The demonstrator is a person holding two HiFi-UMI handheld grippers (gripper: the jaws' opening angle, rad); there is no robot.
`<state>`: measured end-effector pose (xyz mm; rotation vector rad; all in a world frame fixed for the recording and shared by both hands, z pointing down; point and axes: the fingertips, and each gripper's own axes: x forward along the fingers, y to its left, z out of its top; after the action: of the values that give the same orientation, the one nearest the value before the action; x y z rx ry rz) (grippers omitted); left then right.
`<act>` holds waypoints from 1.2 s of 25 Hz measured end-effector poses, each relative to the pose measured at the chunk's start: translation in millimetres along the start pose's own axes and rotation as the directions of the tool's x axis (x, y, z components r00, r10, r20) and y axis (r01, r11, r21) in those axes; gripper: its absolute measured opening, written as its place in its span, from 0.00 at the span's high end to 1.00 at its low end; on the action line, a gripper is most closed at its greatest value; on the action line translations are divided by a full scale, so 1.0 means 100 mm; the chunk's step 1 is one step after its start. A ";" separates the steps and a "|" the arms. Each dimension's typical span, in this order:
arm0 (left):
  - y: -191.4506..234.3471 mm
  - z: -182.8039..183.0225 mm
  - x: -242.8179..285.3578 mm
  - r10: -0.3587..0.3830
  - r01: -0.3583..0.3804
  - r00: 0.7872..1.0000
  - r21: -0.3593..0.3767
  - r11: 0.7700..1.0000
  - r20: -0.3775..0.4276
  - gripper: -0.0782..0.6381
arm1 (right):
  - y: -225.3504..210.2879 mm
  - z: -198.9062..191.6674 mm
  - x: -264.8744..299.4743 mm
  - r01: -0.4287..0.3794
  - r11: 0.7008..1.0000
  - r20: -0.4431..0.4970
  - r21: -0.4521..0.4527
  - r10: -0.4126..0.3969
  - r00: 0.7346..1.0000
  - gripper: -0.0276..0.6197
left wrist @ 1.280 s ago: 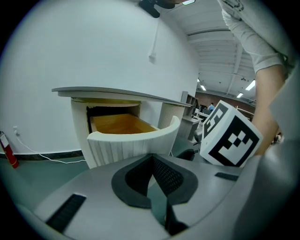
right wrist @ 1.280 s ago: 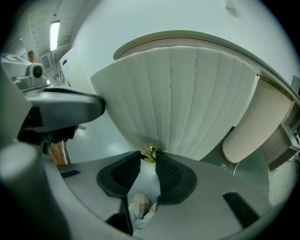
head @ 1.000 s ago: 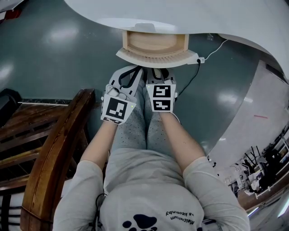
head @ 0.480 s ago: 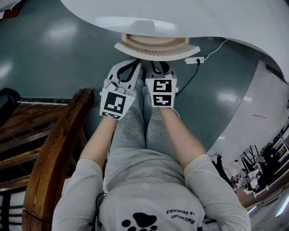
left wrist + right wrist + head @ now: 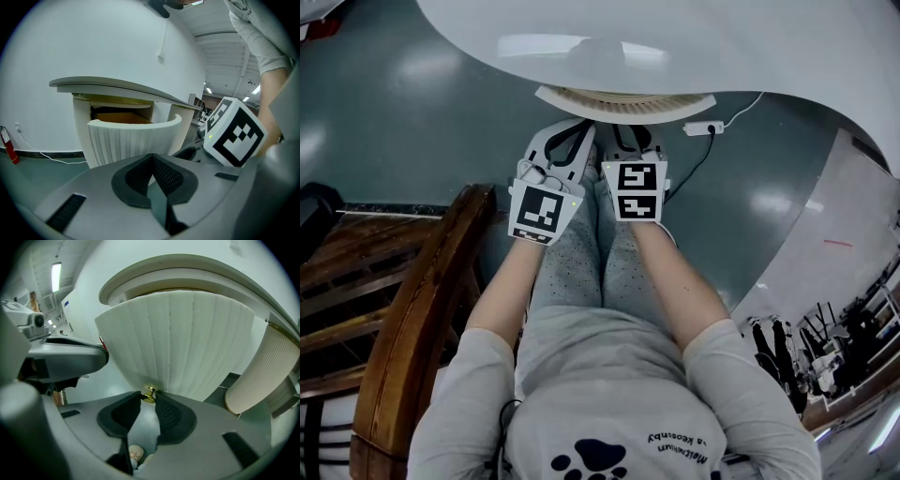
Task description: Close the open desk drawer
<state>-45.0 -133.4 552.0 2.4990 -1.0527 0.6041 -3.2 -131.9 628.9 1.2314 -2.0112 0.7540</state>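
Observation:
The drawer's curved white fluted front (image 5: pixel 623 101) stands almost flush under the white desk (image 5: pixel 694 42). In the left gripper view a gap still shows its wooden inside (image 5: pixel 123 117) behind the front (image 5: pixel 133 138). My right gripper (image 5: pixel 149 397) is shut on the small brass drawer knob (image 5: pixel 149 393) at the bottom of the fluted front (image 5: pixel 187 343). My left gripper (image 5: pixel 151 161) is shut and empty, its tips just in front of the drawer. Both sit side by side below the drawer, left gripper (image 5: pixel 572 141) and right gripper (image 5: pixel 626 141).
A wooden chair (image 5: pixel 422 309) stands at my left. A power strip (image 5: pixel 701 126) with its cable lies on the green floor right of the drawer. A fluted white desk support (image 5: pixel 262 376) rises at the right. The person's knees are under the grippers.
The drawer has slid in under the desk, so its wooden inside no longer shows in the head view. Both grippers moved forward with it.

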 end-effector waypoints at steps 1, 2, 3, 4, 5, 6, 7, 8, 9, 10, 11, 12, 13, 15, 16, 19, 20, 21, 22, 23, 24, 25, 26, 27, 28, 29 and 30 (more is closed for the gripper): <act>0.01 0.01 0.02 0.000 0.000 1.000 -0.001 1.000 0.001 0.88 | -0.01 0.01 0.01 -0.001 1.000 0.001 0.000 0.001 1.000 0.79; 0.02 0.03 0.04 0.000 0.000 1.000 -0.002 1.000 0.002 0.88 | -0.02 0.03 0.01 -0.001 1.000 0.002 0.000 0.001 1.000 0.79; 0.03 0.04 0.06 0.000 0.000 1.000 -0.002 1.000 0.003 0.88 | -0.03 0.05 0.02 -0.003 1.000 0.002 0.000 0.003 1.000 0.79; 0.04 0.06 0.07 0.000 0.000 1.000 -0.002 1.000 0.002 0.88 | -0.04 0.06 0.03 -0.004 1.000 0.001 0.000 0.004 1.000 0.79; 0.05 0.07 0.09 0.000 0.000 1.000 -0.001 1.000 0.002 0.88 | -0.05 0.08 0.03 -0.004 1.000 0.002 0.000 0.004 1.000 0.79; 0.05 0.08 0.10 0.001 -0.001 1.000 -0.001 1.000 0.002 0.88 | -0.06 0.10 0.04 -0.004 1.000 0.003 0.001 0.004 1.000 0.79; 0.06 0.08 0.11 0.001 -0.001 1.000 -0.002 1.000 0.002 0.88 | -0.07 0.12 0.05 -0.004 1.000 0.004 0.002 0.004 1.000 0.79; 0.07 0.09 0.12 0.001 -0.001 1.000 -0.002 1.000 0.002 0.88 | -0.09 0.14 0.06 -0.003 1.000 0.005 0.003 0.003 1.000 0.79; 0.08 0.10 0.13 0.001 -0.001 1.000 -0.002 1.000 0.002 0.88 | -0.10 0.16 0.08 -0.004 1.000 0.007 0.004 0.004 1.000 0.79; 0.08 0.10 0.14 0.001 -0.001 1.000 -0.003 1.000 0.002 0.88 | -0.11 0.18 0.09 -0.004 1.000 0.009 0.004 0.004 1.000 0.79; 0.09 0.11 0.15 0.002 -0.002 1.000 -0.004 1.000 0.002 0.88 | -0.12 0.20 0.10 -0.003 1.000 0.011 0.003 0.003 1.000 0.79; 0.10 0.12 0.16 0.003 -0.002 1.000 -0.006 1.000 0.004 0.88 | -0.13 0.23 0.11 -0.003 1.000 0.013 0.003 0.003 1.000 0.79; 0.12 0.13 0.16 0.004 -0.004 1.000 -0.008 1.000 0.006 0.88 | -0.14 0.25 0.12 -0.002 1.000 0.016 0.003 0.002 1.000 0.79; 0.15 0.15 0.17 0.007 -0.007 1.000 -0.010 1.000 0.008 0.88 | -0.14 0.30 0.14 0.000 1.000 0.020 0.000 0.000 1.000 0.79; 0.17 0.15 0.18 0.008 -0.008 1.000 -0.011 1.000 0.008 0.88 | -0.15 0.32 0.16 0.001 1.000 0.022 -0.001 -0.001 1.000 0.79; 0.21 0.18 0.21 0.010 -0.010 1.000 -0.014 1.000 0.013 0.88 | -0.16 0.36 0.19 0.004 1.000 0.025 -0.003 -0.004 1.000 0.79; 0.23 0.19 0.22 0.010 -0.009 1.000 -0.014 1.000 0.014 0.88 | -0.17 0.38 0.19 0.006 1.000 0.027 -0.003 -0.006 1.000 0.79; 0.24 0.20 0.23 0.009 -0.009 1.000 -0.014 1.000 0.016 0.88 | -0.18 0.40 0.20 0.007 1.000 0.029 -0.003 -0.007 1.000 0.79; 0.25 0.21 0.25 0.009 -0.009 1.000 -0.014 1.000 0.017 0.88 | -0.19 0.42 0.21 0.008 1.000 0.031 -0.003 -0.008 0.999 0.79; 0.26 0.21 0.27 0.010 -0.010 1.000 -0.015 1.000 0.018 0.88 | -0.21 0.43 0.23 0.008 1.000 0.033 -0.004 -0.008 0.999 0.79; 0.27 0.22 0.29 0.011 -0.011 1.000 -0.016 1.000 0.018 0.88 | -0.23 0.45 0.24 0.008 1.000 0.035 -0.005 -0.008 0.999 0.79; 0.28 0.23 0.30 0.011 -0.011 1.000 -0.017 1.000 0.019 0.88 | -0.24 0.47 0.26 0.009 1.000 0.037 -0.006 -0.009 0.999 0.79; 0.29 0.24 0.31 0.011 -0.011 1.000 -0.017 1.000 0.019 0.88 | -0.25 0.49 0.27 0.010 1.000 0.040 -0.007 -0.010 0.999 0.79; 0.31 0.25 0.32 0.012 -0.011 1.000 -0.016 1.000 0.020 0.88 | -0.26 0.51 0.28 0.012 1.000 0.043 -0.007 -0.011 0.999 0.79; 0.32 0.26 0.32 0.012 -0.012 1.000 -0.016 1.000 0.020 0.88 | -0.27 0.54 0.29 0.013 1.000 0.046 -0.008 -0.013 0.999 0.79; 0.34 0.26 0.33 0.013 -0.013 1.000 -0.015 1.000 0.021 0.88 | -0.28 0.56 0.30 0.015 1.000 0.049 -0.008 -0.015 0.999 0.79; 0.35 0.27 0.33 0.016 -0.015 1.000 -0.015 1.000 0.021 0.88 | -0.29 0.59 0.31 0.017 1.000 0.052 -0.008 -0.016 0.999 0.79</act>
<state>-43.9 -188.7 551.8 2.4921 -1.0812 0.5730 -1.1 -203.8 620.5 1.2728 -2.0413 0.7116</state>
